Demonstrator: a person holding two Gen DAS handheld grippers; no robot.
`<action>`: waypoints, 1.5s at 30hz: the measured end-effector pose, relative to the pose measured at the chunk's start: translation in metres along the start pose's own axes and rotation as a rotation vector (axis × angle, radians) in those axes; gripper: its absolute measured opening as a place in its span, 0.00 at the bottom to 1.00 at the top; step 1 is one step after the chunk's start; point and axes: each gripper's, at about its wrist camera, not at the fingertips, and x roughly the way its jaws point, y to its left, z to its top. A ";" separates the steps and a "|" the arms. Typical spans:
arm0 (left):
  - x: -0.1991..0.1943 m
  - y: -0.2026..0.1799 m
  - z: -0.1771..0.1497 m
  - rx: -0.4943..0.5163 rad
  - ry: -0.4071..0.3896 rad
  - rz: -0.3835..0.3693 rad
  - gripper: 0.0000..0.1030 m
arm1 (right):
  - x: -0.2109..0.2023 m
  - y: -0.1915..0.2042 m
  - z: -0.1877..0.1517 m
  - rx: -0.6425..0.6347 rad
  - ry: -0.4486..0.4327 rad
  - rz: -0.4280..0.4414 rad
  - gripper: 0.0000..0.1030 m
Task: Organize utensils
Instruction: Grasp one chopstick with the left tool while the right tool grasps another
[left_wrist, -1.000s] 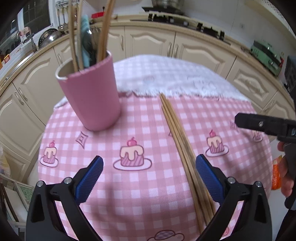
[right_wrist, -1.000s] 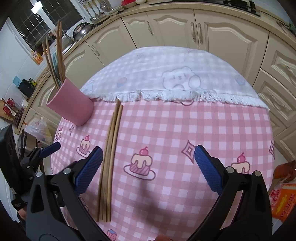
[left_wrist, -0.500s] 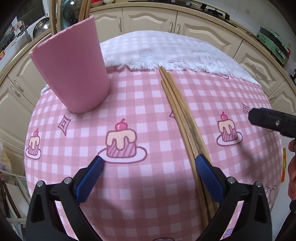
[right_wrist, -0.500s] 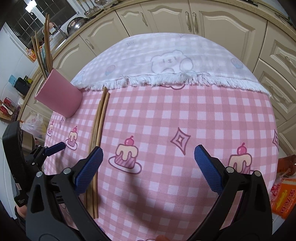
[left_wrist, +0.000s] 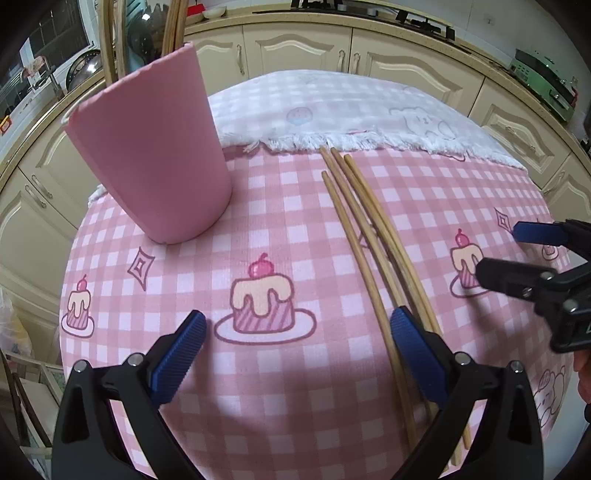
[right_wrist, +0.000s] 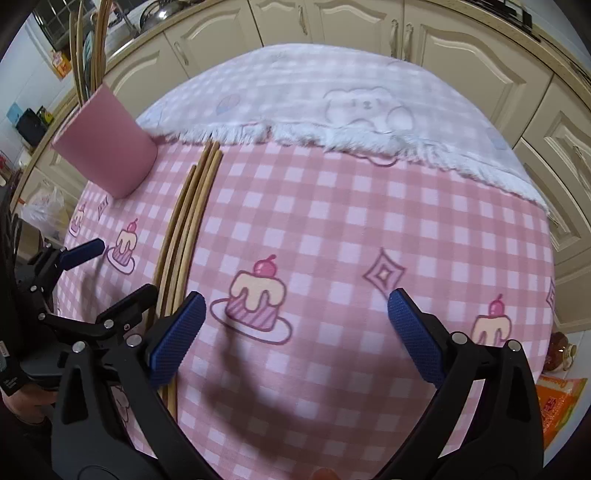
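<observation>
Several wooden chopsticks (left_wrist: 365, 229) lie side by side on the pink checked tablecloth (left_wrist: 258, 221), running from the white fringe toward me. A pink cup (left_wrist: 155, 155) stands upright at the left, holding more chopsticks and a teal utensil. My left gripper (left_wrist: 297, 325) is open low over the cloth, its right finger over the near part of the chopsticks. My right gripper (right_wrist: 295, 306) is open too, its left finger over the chopsticks (right_wrist: 192, 214). The cup (right_wrist: 107, 151) is far left there. Each gripper shows in the other's view: right (left_wrist: 498, 253), left (right_wrist: 125, 267).
A white fringed cloth with a bear (right_wrist: 362, 110) covers the table's far half. Cream kitchen cabinets (left_wrist: 303, 48) ring the table. An orange packet (right_wrist: 557, 402) lies low at the right and a plastic bag (right_wrist: 44, 206) low at the left. A hand (left_wrist: 583, 380) shows at the right edge.
Both grippers have dropped closer to the cloth and drawn toward each other over the chopsticks. Both stay open. The cup and chopsticks have not moved.
</observation>
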 end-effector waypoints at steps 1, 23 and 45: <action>0.001 0.001 0.000 0.001 -0.005 -0.009 0.95 | 0.001 0.003 0.000 -0.006 0.003 -0.005 0.94; 0.000 0.029 -0.009 0.000 -0.011 -0.008 0.92 | 0.026 0.044 0.020 -0.091 0.089 -0.093 0.94; 0.005 0.006 0.025 0.129 0.129 -0.056 0.39 | 0.039 0.073 0.064 -0.186 0.219 -0.115 0.33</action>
